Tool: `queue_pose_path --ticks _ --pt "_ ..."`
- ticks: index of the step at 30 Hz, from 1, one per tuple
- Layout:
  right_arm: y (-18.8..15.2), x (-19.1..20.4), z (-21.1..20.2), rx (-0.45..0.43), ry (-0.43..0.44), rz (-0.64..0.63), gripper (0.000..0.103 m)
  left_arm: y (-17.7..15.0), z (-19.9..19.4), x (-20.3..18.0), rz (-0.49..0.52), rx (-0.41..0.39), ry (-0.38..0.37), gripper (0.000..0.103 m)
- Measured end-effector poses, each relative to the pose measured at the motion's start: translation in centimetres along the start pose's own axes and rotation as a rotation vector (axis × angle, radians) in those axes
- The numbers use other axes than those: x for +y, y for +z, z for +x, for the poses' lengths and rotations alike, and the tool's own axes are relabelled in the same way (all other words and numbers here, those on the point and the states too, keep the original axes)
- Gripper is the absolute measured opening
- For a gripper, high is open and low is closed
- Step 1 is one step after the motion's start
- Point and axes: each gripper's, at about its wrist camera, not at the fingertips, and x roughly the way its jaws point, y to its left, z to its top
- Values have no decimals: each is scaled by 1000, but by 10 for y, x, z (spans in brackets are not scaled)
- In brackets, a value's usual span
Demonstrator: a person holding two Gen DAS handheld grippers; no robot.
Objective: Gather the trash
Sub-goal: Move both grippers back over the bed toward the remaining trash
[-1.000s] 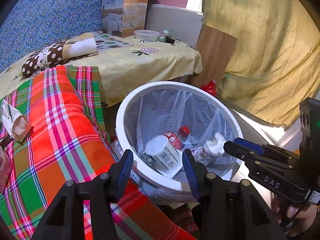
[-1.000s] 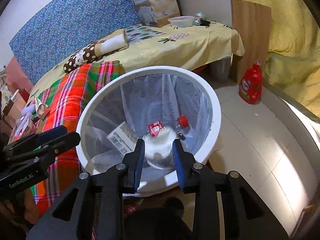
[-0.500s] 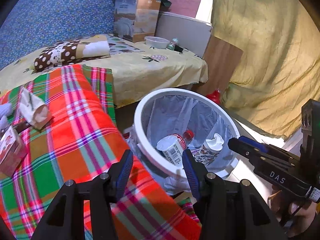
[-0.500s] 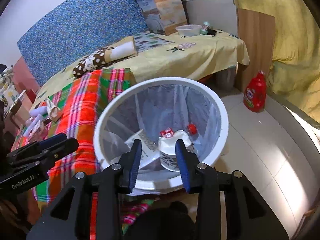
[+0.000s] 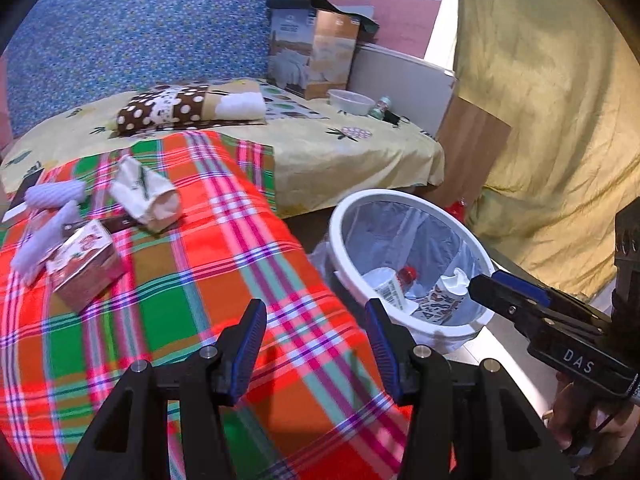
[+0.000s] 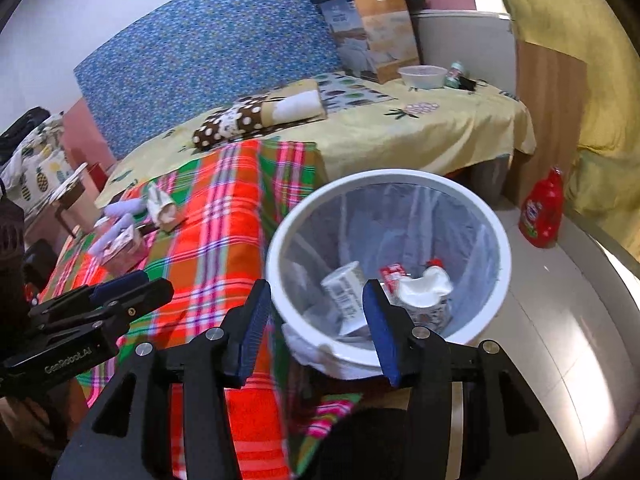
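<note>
My left gripper (image 5: 316,344) is open and empty above the red and green plaid blanket (image 5: 192,288). On the blanket at the left lie a crumpled paper bag (image 5: 144,196), a small carton (image 5: 84,264) and white wrappers (image 5: 52,196). The white bin (image 5: 400,196) stands to the right, with a red-capped bottle (image 5: 407,273) and a patterned cup (image 5: 444,296) inside. My right gripper (image 6: 316,328) hangs over the bin's near rim (image 6: 400,176). Its jaws are opening, with nothing between them. Below it lie a white carton (image 6: 348,292) and the crumpled cup (image 6: 428,292).
A red detergent bottle (image 6: 542,216) stands on the tiled floor right of the bin. Behind is a bed with a yellow sheet (image 6: 420,132), a spotted pillow (image 6: 240,120), a box (image 6: 372,36) and a bowl (image 6: 422,76). A wooden board (image 6: 548,92) and a yellow curtain (image 5: 552,100) close the right side.
Both grippers have drawn back and up from the bin, the left one swinging left over the plaid blanket. The right jaws have spread wider. The trash on the blanket has come into view.
</note>
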Motion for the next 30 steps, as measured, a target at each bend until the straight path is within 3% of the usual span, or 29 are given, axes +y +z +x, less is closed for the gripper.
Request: queue_pose_path --ticks 30 --pt "-9 74 9 35 173 -127 50 -30 -58 69 -117 -57 201 51"
